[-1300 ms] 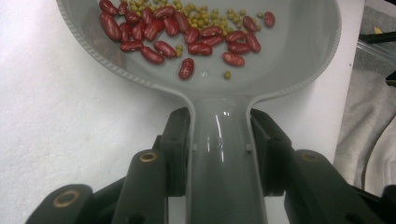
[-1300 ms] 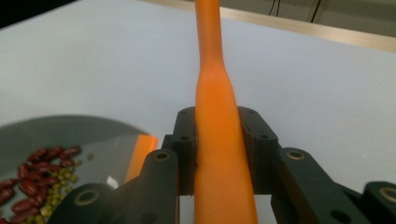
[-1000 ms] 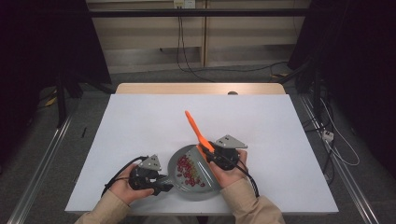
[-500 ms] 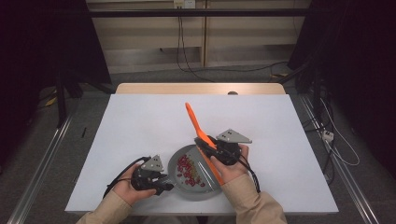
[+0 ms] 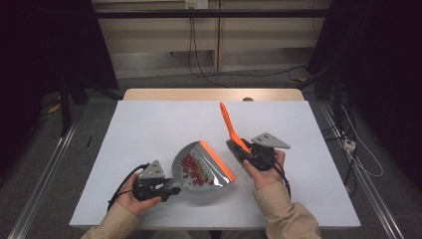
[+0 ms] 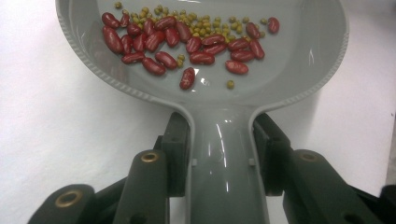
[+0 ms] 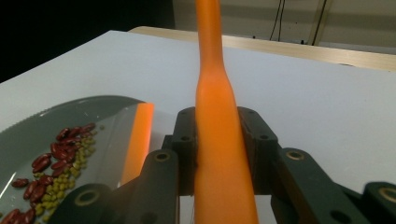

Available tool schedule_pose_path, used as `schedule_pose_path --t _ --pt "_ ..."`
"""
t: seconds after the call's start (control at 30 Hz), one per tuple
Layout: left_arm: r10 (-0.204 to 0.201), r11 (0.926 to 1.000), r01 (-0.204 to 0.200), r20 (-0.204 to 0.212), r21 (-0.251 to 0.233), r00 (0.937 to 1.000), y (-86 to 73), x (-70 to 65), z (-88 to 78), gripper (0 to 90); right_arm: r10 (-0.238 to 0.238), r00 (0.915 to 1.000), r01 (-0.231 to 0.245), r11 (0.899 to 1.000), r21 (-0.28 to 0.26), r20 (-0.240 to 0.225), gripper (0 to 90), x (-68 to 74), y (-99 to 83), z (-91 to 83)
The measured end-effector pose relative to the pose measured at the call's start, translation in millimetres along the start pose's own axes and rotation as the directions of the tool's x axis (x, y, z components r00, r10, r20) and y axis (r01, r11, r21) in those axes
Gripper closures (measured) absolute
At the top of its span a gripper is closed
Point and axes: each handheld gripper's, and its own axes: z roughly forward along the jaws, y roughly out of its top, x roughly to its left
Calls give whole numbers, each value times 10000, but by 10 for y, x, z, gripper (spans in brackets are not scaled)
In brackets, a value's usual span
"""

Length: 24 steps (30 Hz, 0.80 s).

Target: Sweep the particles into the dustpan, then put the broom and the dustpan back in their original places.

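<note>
A grey dustpan [image 5: 199,185] with an orange lip [image 5: 217,160] rests near the table's front edge. It holds red kidney beans [image 6: 187,42] and small green beans [image 6: 205,22]. My left gripper [image 5: 168,188] is shut on the dustpan's handle [image 6: 223,172], with a pad pressed on each side. Right of the pan, my right gripper [image 5: 247,155] is shut on the orange handle [image 7: 219,140] of a small brush. That handle [image 5: 228,123] slants up and away over the table, and the dark bristles [image 5: 233,146] sit just off the pan's lip.
The white table top [image 5: 149,124] is bare around the pan, with a wooden strip [image 5: 214,94] along its far edge. Cables trail on the floor beyond and to the right. The person's sleeves come in at the bottom.
My right gripper has carried the brush to the right and slightly up, off the dustpan. The pan's orange lip now shows. The left gripper has stayed put on the handle.
</note>
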Motion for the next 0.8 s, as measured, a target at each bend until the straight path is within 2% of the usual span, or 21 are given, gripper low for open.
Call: schedule_pose_path --t 0.23,0.57,0.7,0.8 --pt "-311 9993 301 -433 -235 9986 4 75 -85 632 -22 9998 21 10000 52 173 706 -79 -9 -5" --pt "-676 9973 648 -861 -344 9940 29 162 -149 632 382 9992 -383 9993 58 126 706 -186 -32 -7" --pt "-816 9962 777 -1098 -389 9906 34 214 -193 632 480 9988 -482 9987 164 124 705 -230 -30 -14" --pt "-993 9946 938 -1413 -448 9850 28 259 -217 632 493 9987 -496 9986 167 139 706 -258 -31 -14"
